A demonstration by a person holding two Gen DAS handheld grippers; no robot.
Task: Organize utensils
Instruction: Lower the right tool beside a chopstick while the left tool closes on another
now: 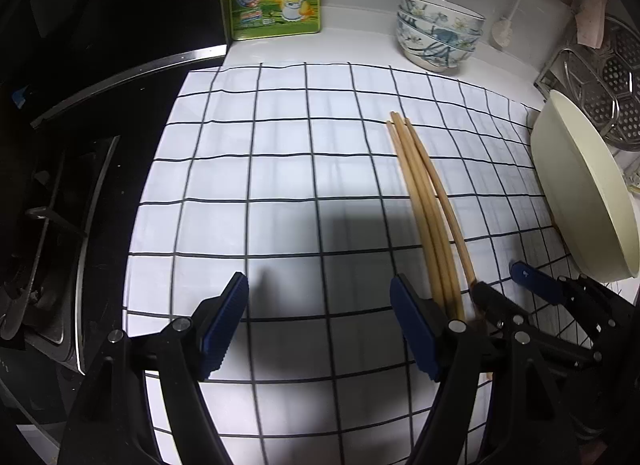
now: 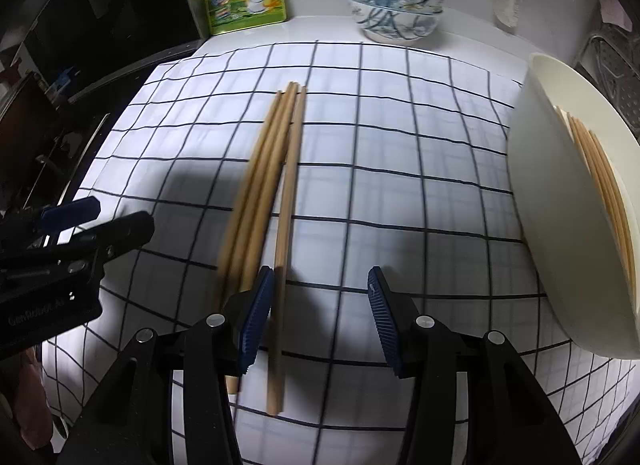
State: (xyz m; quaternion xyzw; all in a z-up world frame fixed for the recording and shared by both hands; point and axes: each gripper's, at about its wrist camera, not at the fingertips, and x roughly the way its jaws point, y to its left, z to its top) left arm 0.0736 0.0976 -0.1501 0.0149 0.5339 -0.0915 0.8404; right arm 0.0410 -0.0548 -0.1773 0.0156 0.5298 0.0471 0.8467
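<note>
Wooden chopsticks (image 2: 276,181) lie bunched on the checked cloth (image 1: 280,169) that covers the counter, tips pointing away from me toward the stacked patterned bowls (image 2: 394,5). My right tongs (image 2: 318,321) stand wide apart and hold nothing; one stick lies between the jaws, close against the left pad, while the rest sit just outside it. My left tongs (image 1: 320,329) are also wide and empty, just left of the bundle.

I judge the risk to be a partial grab: closing now would likely catch a single stick and nudge the others, which are round and could roll or fan out across the cloth. Some sticks look blurred in the right view, so they may not be settled.

More chopsticks already rest in the cream bowl (image 2: 560,225), tilted at the right.
</note>
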